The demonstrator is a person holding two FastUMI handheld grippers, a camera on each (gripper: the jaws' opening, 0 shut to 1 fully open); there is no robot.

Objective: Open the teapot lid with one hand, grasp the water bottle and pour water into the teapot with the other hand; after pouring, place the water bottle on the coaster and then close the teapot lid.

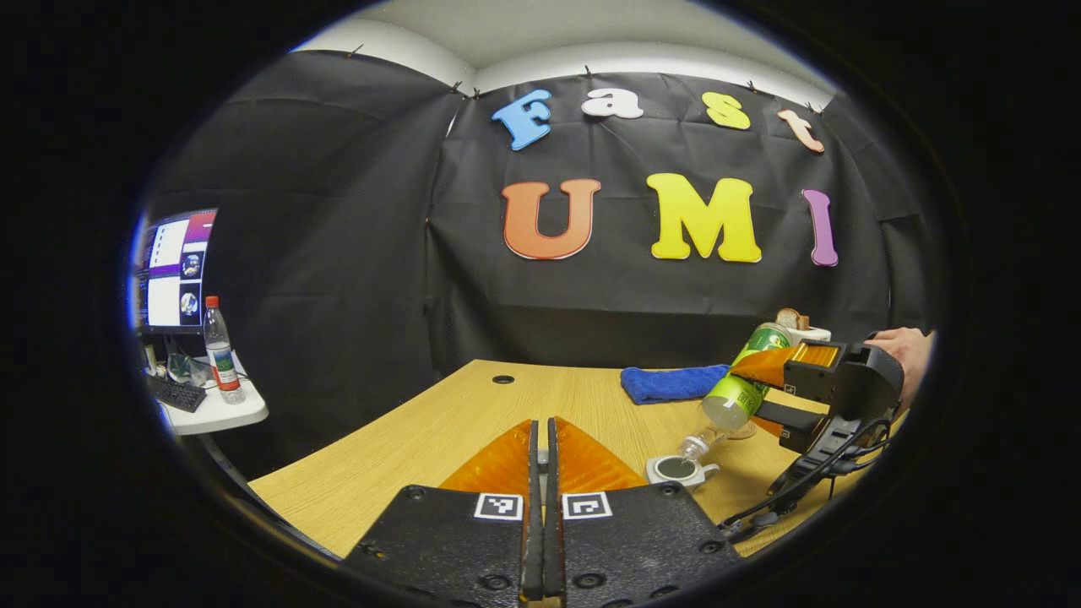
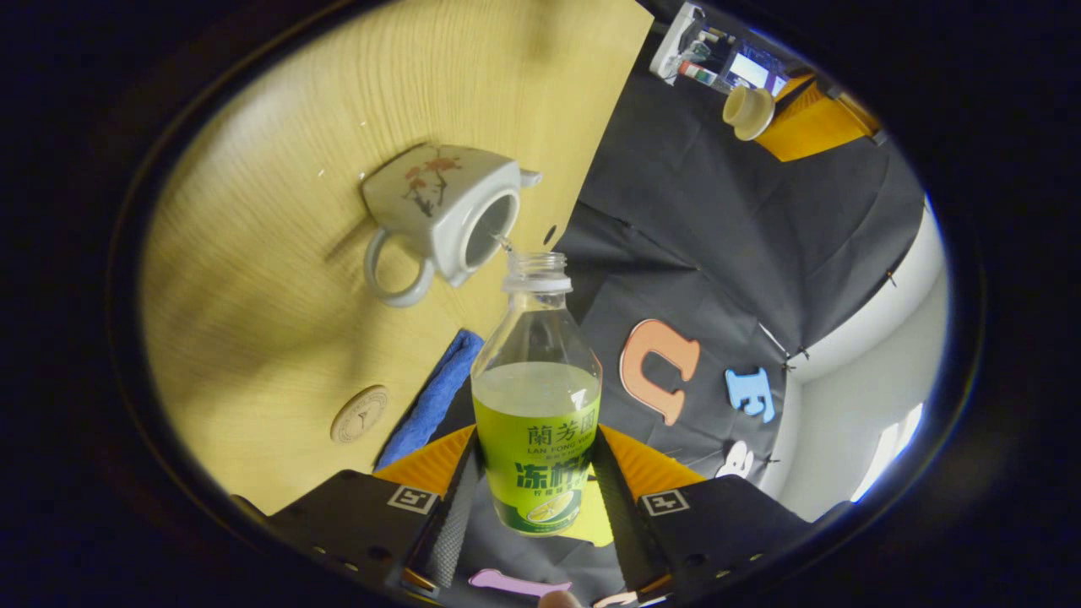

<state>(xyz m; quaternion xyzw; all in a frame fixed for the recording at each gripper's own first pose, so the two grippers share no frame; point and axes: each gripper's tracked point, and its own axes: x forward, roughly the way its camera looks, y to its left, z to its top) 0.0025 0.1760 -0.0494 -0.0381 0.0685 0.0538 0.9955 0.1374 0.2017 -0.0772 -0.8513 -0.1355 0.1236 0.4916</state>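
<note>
The white teapot (image 1: pixel 676 469) (image 2: pixel 439 211) stands lidless on the wooden table (image 1: pixel 439 431), its mouth uncovered. My right gripper (image 2: pixel 536 443) (image 1: pixel 756 390) is shut on the green-labelled water bottle (image 2: pixel 536 397) (image 1: pixel 743 380). The bottle is tilted neck-down, and a thin stream runs from its mouth into the teapot. My left gripper (image 1: pixel 543 422) (image 2: pixel 760 114) is held up and away from the pot, shut on the cream teapot lid (image 2: pixel 747 111). The round coaster (image 2: pixel 359 414) lies bare on the table beside the blue cloth.
A folded blue cloth (image 1: pixel 671 382) (image 2: pixel 431 397) lies at the table's far side. A cable hole (image 1: pixel 503 379) sits near the back edge. To the left, a small white side table (image 1: pixel 215 412) carries a monitor, a keyboard and a red-capped bottle (image 1: pixel 221 350). A hand (image 1: pixel 904 346) holds the right gripper.
</note>
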